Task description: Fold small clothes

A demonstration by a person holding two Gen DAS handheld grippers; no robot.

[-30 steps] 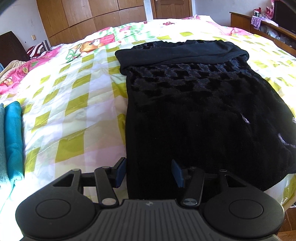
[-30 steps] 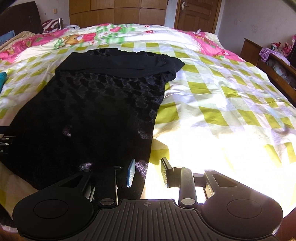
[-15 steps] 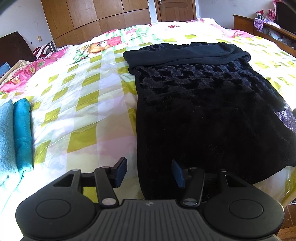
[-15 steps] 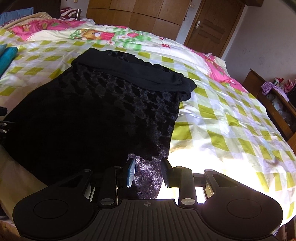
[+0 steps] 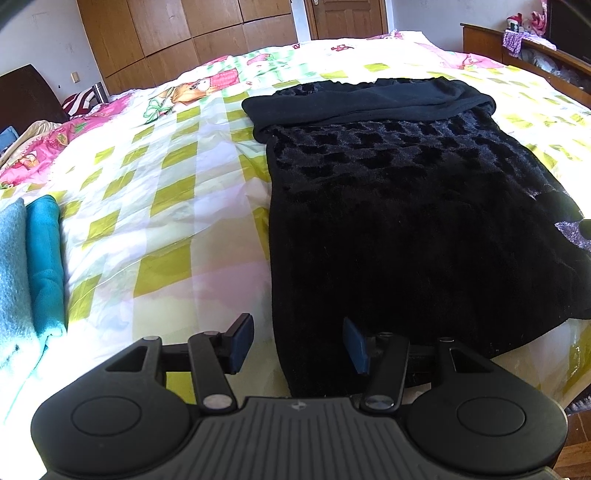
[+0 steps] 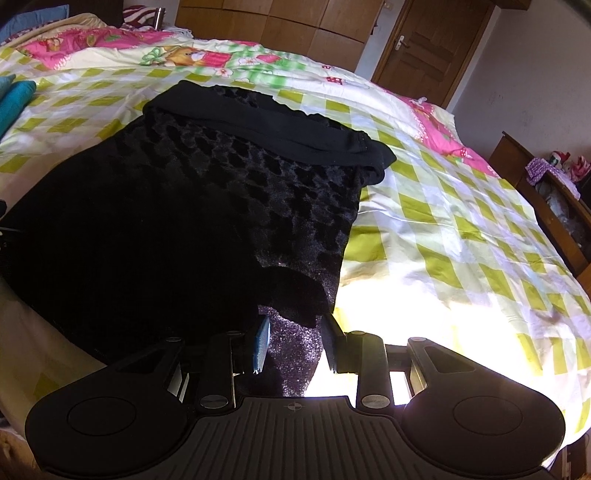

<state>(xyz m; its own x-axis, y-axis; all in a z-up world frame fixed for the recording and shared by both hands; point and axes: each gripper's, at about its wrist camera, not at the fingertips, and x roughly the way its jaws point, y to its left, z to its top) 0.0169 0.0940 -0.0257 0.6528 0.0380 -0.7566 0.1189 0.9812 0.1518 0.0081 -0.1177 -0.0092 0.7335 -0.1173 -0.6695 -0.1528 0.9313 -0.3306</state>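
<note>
A black velvety garment [image 5: 406, 221] lies spread flat on the checked bed sheet [image 5: 166, 221], its plain waistband at the far end. My left gripper [image 5: 298, 345] stands open over the garment's near left corner, with the cloth's edge running between the fingers and untouched. In the right wrist view the garment [image 6: 166, 221] has its near right corner turned up, showing a glittery underside. That corner fills the narrow gap of my right gripper [image 6: 295, 345], which is shut on it.
Folded teal and blue cloths [image 5: 40, 258] lie at the bed's left edge. A wooden bench [image 6: 554, 206] with clutter runs along the right side. Wardrobe doors [image 5: 184, 33] and a room door [image 6: 424, 44] stand beyond the bed. Bare sheet [image 6: 461, 240] spreads right of the garment.
My right gripper has risen and taken the near right corner with it, so the glittery underside now shows. The left gripper drifted slightly left and stays open.
</note>
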